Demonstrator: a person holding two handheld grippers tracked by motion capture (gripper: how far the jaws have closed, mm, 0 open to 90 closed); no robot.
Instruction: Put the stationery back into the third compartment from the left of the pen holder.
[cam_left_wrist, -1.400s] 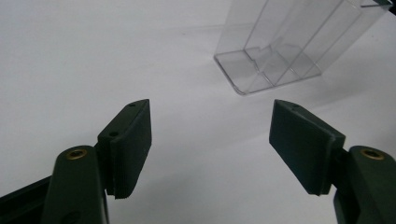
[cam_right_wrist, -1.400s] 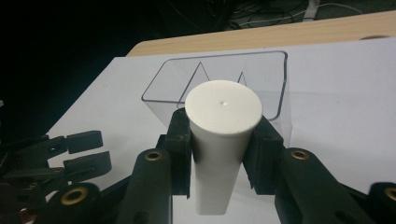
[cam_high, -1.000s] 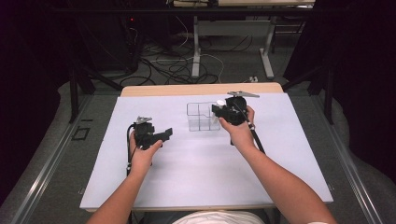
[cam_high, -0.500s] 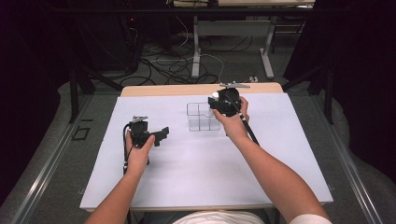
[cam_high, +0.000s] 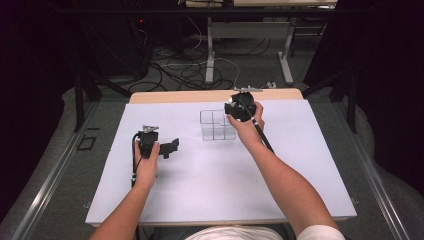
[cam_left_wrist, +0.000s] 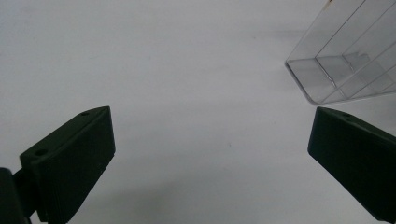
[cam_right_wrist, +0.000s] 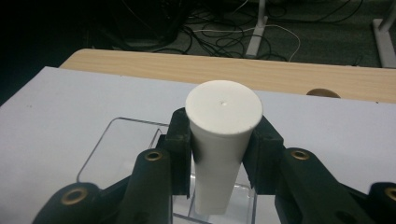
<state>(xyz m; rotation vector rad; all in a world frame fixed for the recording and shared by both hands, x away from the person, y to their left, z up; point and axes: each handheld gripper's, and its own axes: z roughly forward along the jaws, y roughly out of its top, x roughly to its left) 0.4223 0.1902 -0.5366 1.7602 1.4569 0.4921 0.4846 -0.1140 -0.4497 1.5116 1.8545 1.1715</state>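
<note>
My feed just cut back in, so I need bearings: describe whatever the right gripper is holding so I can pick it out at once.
On the white sheet over the wooden table, find the clear plastic divided box near the far edge. Just above it, the right gripper clamps a plain white tapered cylinder, upright with its wide flat end up. It is the scene's one opaque white solid.

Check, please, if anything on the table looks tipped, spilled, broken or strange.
Nothing stands out. The clear divided box stands flat on the white sheet, with no spill or crack to be seen. The right gripper holds a white cylinder upright over it; the left gripper is open.
</note>
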